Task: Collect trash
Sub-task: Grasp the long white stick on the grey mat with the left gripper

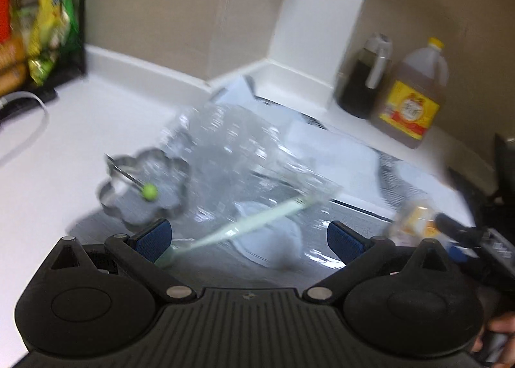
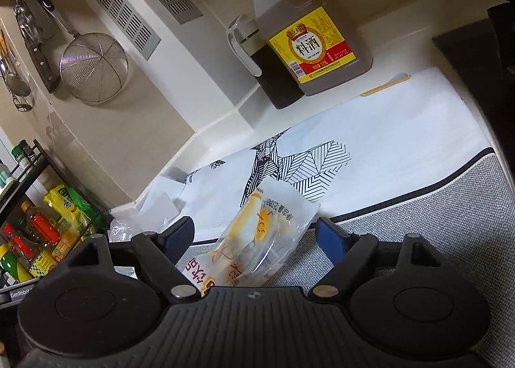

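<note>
We log a printed snack wrapper (image 2: 257, 239) lying on the grey mat (image 2: 434, 223) w/ its upper end over the leaf-print cloth (image 2: 386, 142), sitting between the right gripper (image 2: 256, 236) jaws, which stand wide, pads not pressing it. A clear crumpled plastic bag (image 1: 244, 155) w/ pale green strip (image 1: 257, 223) lies on the table (image 1: 48, 191) ahead of the left gripper (image 1: 249, 236), jaws apart w/ nothing pinched; view blurred. Round about: flower-shaped metal ring (image 1: 145, 188) w/ green-knobbed pin beside the bag, cooking-wine jug (image 2: 309, 33) and dark bottle (image 2: 273, 78) at the wall, strainer (image 2: 93, 65) hanging, condiment rack (image 2: 38, 233).
</note>
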Motion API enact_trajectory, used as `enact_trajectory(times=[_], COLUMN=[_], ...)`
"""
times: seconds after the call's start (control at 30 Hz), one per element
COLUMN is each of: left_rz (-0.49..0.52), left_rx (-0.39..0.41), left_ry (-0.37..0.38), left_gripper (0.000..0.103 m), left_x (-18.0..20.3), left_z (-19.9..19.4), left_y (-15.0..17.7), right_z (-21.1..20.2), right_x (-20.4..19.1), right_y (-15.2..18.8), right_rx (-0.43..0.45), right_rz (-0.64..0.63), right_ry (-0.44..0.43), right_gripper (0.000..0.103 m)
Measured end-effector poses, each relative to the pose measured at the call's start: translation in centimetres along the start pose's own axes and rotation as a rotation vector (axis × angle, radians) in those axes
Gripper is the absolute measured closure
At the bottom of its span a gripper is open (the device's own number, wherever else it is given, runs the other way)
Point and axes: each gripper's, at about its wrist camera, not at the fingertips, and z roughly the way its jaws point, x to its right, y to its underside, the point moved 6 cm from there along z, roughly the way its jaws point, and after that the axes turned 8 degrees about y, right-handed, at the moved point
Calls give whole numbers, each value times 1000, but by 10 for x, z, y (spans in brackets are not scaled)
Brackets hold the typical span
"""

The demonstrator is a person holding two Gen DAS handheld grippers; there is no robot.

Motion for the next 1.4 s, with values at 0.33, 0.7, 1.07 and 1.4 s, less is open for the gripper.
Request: enact_trajectory(times=[0.33,0.7,1.07,1.4], left_rz=[158,73,248,209], left_rx=[13,-56,-36,-111], left_ry=[108,-35,96,-40], left_gripper=[0,0,0,0], left_x=[51,11,75,44], left_z=[-22,14,-2,47], left_y=[21,13,31,26], right_z=[0,-1,-1,-1], right_x=[0,0,0,0], right_y=[0,-1,0,0], right_rx=[0,1,3,0], right_rz=[-1,1,4,-2], right_ry=[-1,-6,-11,-9], right_gripper=[19,19,19,19])
